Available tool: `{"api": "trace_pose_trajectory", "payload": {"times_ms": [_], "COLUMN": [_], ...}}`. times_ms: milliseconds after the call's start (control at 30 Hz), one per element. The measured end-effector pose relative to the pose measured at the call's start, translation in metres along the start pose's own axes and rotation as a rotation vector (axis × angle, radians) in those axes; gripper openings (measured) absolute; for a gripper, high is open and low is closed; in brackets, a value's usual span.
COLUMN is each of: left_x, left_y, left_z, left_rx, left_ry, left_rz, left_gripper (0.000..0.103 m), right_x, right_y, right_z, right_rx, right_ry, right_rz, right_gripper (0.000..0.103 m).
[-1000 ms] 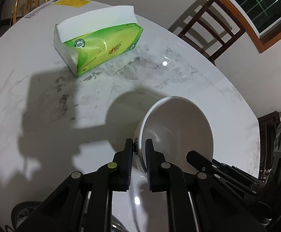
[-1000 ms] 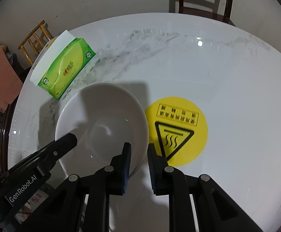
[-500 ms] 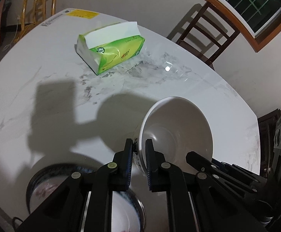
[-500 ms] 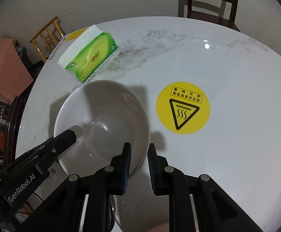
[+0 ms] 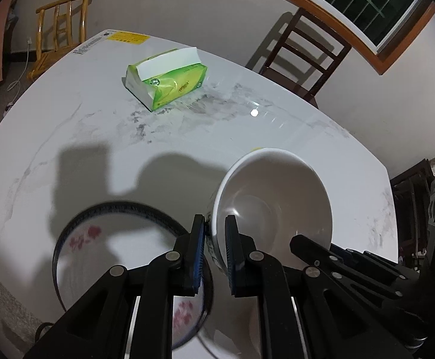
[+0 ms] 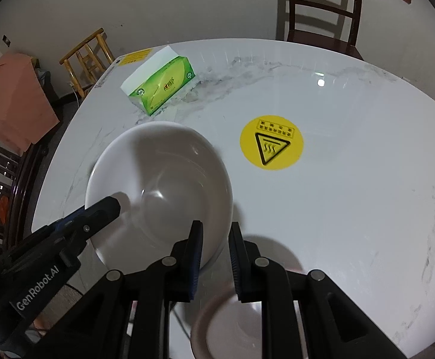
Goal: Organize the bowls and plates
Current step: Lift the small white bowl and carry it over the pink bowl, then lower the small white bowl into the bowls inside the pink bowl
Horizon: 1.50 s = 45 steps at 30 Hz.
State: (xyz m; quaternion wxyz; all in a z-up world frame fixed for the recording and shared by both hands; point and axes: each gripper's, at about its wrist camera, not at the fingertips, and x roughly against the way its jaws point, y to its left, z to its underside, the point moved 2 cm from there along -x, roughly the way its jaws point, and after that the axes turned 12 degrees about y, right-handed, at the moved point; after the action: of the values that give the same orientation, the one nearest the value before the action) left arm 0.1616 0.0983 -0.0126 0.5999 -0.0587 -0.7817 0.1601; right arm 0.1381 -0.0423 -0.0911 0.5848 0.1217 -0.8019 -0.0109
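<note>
A white bowl [image 5: 271, 197] is held in the air above the marble table [image 5: 68, 137] by both grippers. My left gripper [image 5: 216, 233] is shut on its near-left rim. My right gripper [image 6: 216, 239] is shut on its near-right rim; the bowl also shows in the right wrist view [image 6: 160, 185]. A plate with a dark blue rim and red flowers [image 5: 103, 248] lies on the table below and left of the bowl. Another white dish [image 6: 235, 323] shows blurred under the right gripper.
A green tissue box [image 5: 166, 80] [image 6: 160, 85] lies at the table's far side. A yellow round hot-surface sticker [image 6: 271, 142] is on the table, right of the bowl. Wooden chairs [image 5: 304, 53] stand around the table. The table's near edge is close below.
Both grippers have pulled back toward the near edge and risen with the bowl. The tissue box and sticker look farther away. The flowered plate and a white dish have come into view.
</note>
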Motion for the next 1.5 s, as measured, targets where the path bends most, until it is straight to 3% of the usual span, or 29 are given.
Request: {"api": "trace_pose_trajectory", "payload": {"times_ms": [433,800,1500], "left_x": [0.013,0.009,-0.013], "left_y": [-0.034,-0.058,-0.080], "left_z": [0.045,0.072,0.102], "left_rx": [-0.062,-0.119,-0.150], "left_ry": [0.015,0.043,0.103], "left_rz": [0.020,0.034,0.023], "left_gripper": [0.011,0.013,0.013], "right_x": [0.028,0.016,0.005], "right_y": [-0.021,-0.050,-0.076], "right_z": [0.051,0.086,0.113], "right_rx": [-0.028,-0.087,-0.120], "right_ry": [-0.026,0.030,0.056], "right_rz": [0.043,0.007,0.003], "right_gripper": [0.018,0.018,0.018]}}
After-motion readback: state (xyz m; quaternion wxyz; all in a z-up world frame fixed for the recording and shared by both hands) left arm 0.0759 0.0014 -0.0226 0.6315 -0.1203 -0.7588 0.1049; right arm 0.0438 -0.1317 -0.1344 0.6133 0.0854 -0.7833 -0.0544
